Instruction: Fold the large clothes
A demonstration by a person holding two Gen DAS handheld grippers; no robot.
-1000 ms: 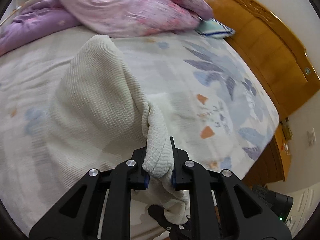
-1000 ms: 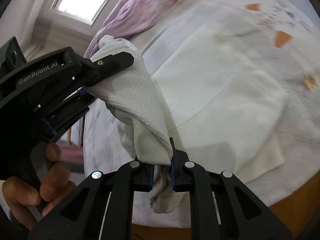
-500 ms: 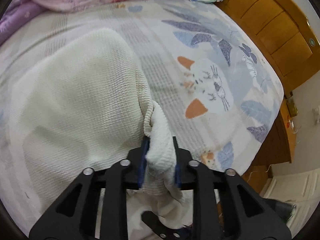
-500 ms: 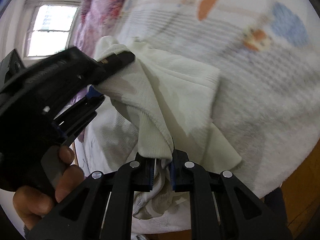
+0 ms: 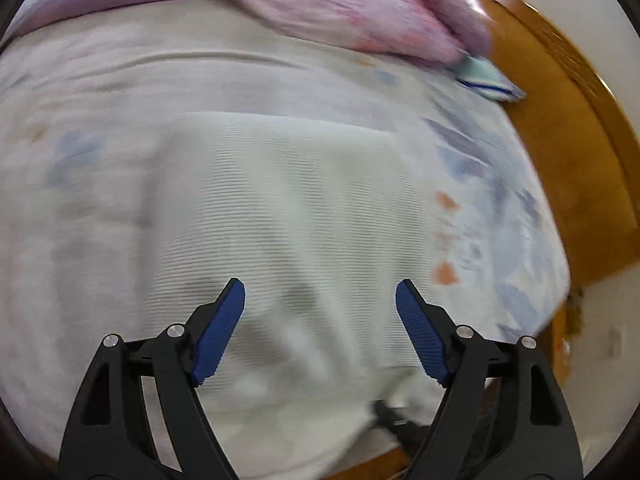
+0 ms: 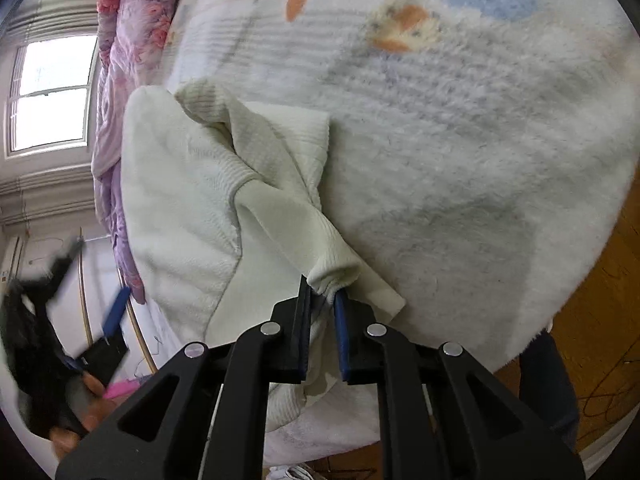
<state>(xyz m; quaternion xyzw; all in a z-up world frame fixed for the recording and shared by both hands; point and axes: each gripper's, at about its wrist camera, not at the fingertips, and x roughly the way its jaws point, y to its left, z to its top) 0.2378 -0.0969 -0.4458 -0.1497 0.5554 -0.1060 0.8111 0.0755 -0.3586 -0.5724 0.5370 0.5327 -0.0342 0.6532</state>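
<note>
Pale patterned bedding (image 5: pixel 472 184) covers the bed, with blue leaf shapes and small orange marks, and a rumpled pink and purple quilt (image 5: pixel 328 12) is heaped along its far side. Beside the quilt, a wooden headboard (image 5: pixel 568 152) runs down the right of the left wrist view, with a small striped blue and white cloth (image 5: pixel 486 80) lying at its foot. A bright window (image 6: pixel 48 92) shows in the right wrist view.

The left gripper (image 5: pixel 320 332) hangs above the bed with its blue-padded fingers (image 5: pixel 218 332) spread wide and nothing between them. From the right wrist camera it appears only as a blurred dark shape at the left edge, with part of a hand on its grip.

The right gripper (image 6: pixel 322 320) is low over the near edge of the bed, pointing across the mattress, its jaws drawn in on a bunched piece of the cream sweater (image 6: pixel 180 208). The pinched part looks like a ribbed cuff or hem, rolled just ahead of the pads.

Under the left gripper the sweater lies as a broad, roughly rectangular panel in the middle of the bedding, its knit ribs running side to side; this picture is blurred, so finer folds are hard to make out. In the right wrist view a strip of the garment stretches from the jaws diagonally up and left, lying over the flatter body. Its long axis runs along that diagonal, away from the bed's edge.
</note>
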